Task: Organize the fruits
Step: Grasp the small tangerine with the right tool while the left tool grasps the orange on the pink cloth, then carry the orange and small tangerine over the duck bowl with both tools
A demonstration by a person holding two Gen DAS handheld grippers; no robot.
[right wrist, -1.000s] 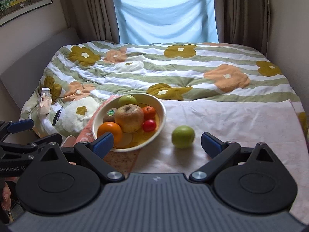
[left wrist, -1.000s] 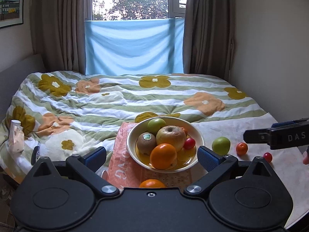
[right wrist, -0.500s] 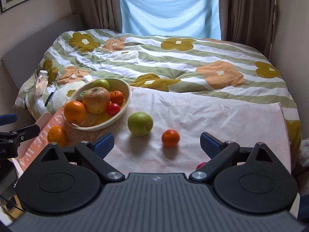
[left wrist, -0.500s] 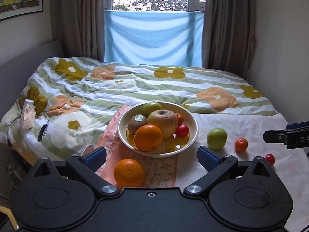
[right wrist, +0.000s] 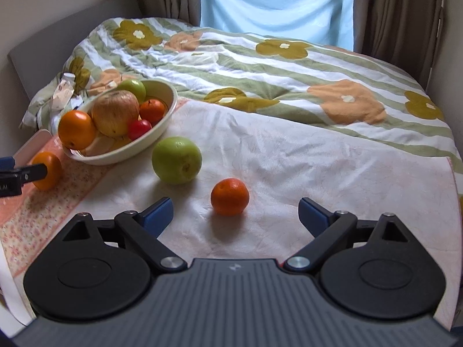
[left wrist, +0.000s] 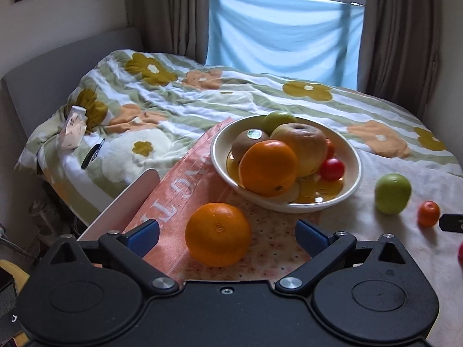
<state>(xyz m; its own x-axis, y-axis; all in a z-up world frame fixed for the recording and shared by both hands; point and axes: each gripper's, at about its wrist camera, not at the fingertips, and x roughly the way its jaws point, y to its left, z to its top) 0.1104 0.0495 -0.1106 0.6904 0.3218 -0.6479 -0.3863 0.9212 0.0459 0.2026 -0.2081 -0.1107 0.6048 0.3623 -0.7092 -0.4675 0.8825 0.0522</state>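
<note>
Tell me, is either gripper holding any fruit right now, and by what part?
Neither. The left gripper is open around the orange without touching it; the right gripper is open, with the tangerine between its fingers, untouched.

Glossy glazed bowl [left wrist: 351, 156], dimpled matt orange [left wrist: 217, 233] – crinkled cloth [right wrist: 289, 159], soft quilted duvet [right wrist: 260, 66]
</note>
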